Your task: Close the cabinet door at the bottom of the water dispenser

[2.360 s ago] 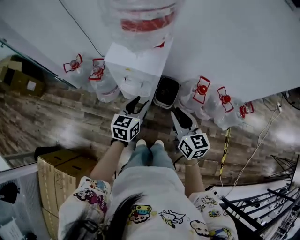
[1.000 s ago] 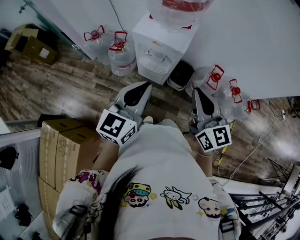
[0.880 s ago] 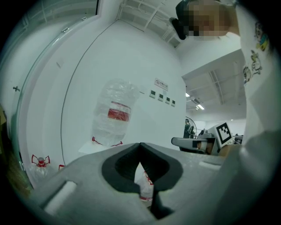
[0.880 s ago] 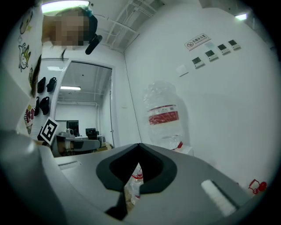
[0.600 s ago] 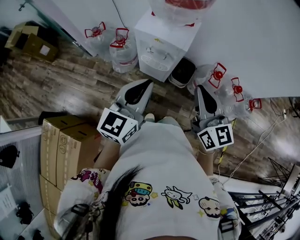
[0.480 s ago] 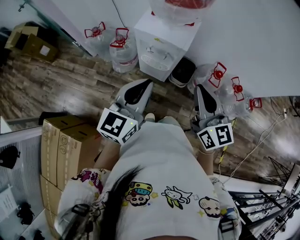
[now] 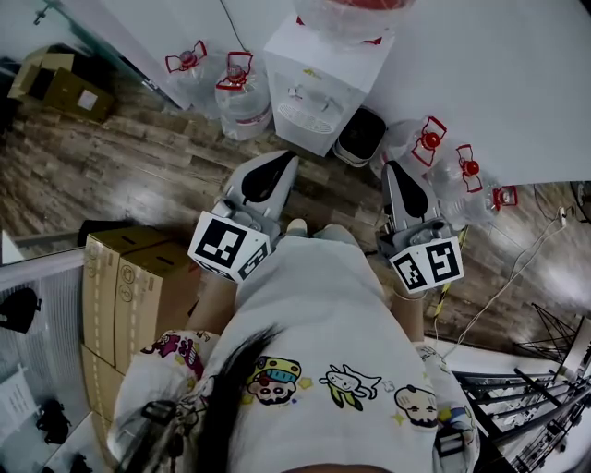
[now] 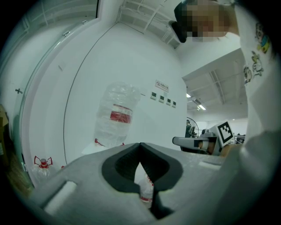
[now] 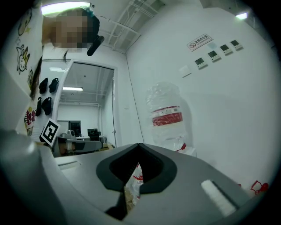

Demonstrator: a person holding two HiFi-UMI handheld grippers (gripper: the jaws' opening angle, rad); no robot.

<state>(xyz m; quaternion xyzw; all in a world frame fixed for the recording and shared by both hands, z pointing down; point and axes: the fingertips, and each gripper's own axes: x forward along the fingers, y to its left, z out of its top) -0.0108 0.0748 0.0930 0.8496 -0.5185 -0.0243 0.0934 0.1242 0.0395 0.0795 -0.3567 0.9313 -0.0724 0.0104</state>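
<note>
Where the water dispenser (image 7: 319, 78) stands: against the white wall (image 7: 480, 74), on the wood floor (image 7: 138, 175), ahead of the person (image 7: 314, 351) and both tools.
Water dispenser look: white box body with taps (image 7: 309, 95) and a drip tray (image 7: 297, 115) on its front; a clear inverted bottle (image 7: 346, 11) with a red label sits on top.
Cabinet door: on the lower front of the water dispenser. The steep head view foreshortens that face too much to tell whether it is shut or ajar.
Left tool (image 7: 284, 162): jaws closed together with nothing between them, aimed at the water dispenser's front and apart from it.
Right tool (image 7: 393, 169): jaws closed together, empty. In the head view its tip lies right of the water dispenser, by the black bin.
Black bin (image 7: 358, 140): just beside the water dispenser's right side.
Water jugs (image 7: 245, 97): two with red handles left of the water dispenser, several more right of it beyond the bin.
Cardboard boxes (image 7: 125, 286): well apart from the water dispenser, at the person's left.
</note>
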